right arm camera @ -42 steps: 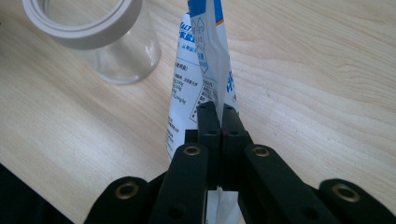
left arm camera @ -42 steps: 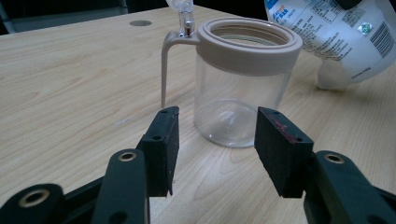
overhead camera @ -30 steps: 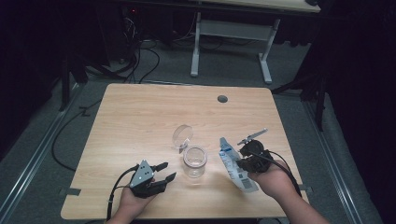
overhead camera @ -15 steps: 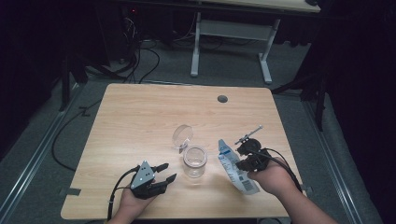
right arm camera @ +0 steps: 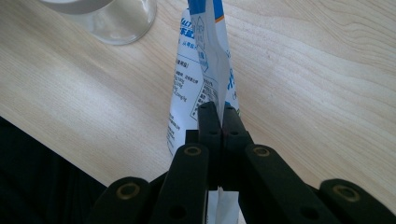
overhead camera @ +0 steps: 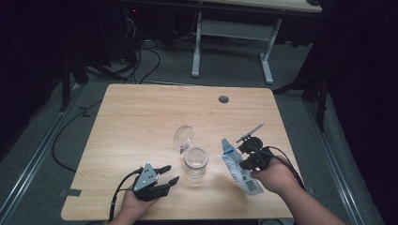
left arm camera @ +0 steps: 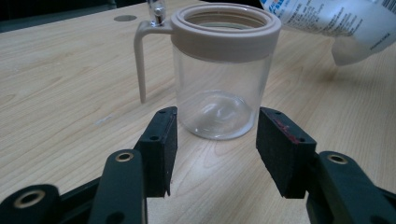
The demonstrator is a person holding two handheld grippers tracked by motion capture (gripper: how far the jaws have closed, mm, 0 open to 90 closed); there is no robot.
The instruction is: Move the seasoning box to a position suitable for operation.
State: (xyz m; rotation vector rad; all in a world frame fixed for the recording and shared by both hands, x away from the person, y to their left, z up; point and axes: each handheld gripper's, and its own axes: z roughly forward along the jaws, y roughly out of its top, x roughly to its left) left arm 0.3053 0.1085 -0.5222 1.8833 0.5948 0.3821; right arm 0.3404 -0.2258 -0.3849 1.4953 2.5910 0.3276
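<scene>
A clear jar (overhead camera: 195,162) with a beige rim stands upright in the middle of the wooden table (overhead camera: 141,117), its round lid (overhead camera: 183,136) flipped open behind it. My left gripper (overhead camera: 169,174) lies open just left of the jar. In the left gripper view the jar (left arm camera: 224,79) stands just beyond my left gripper (left arm camera: 215,149), apart from both pads. My right gripper (overhead camera: 244,161) is shut on a white and blue pouch (overhead camera: 239,168) to the right of the jar. The right gripper view shows my right gripper (right arm camera: 218,116) pinching the pouch (right arm camera: 205,60) edge-on, its top pointing toward the jar (right arm camera: 116,18).
A round cable hole (overhead camera: 223,99) sits near the table's far edge. Beyond the table stands a white desk frame (overhead camera: 230,33), with cables (overhead camera: 141,65) on the grey floor. The pouch's end (left arm camera: 336,23) hangs over the jar's right side.
The right hand with the pouch has shifted very slightly. The left gripper and the jar have stayed where they were.
</scene>
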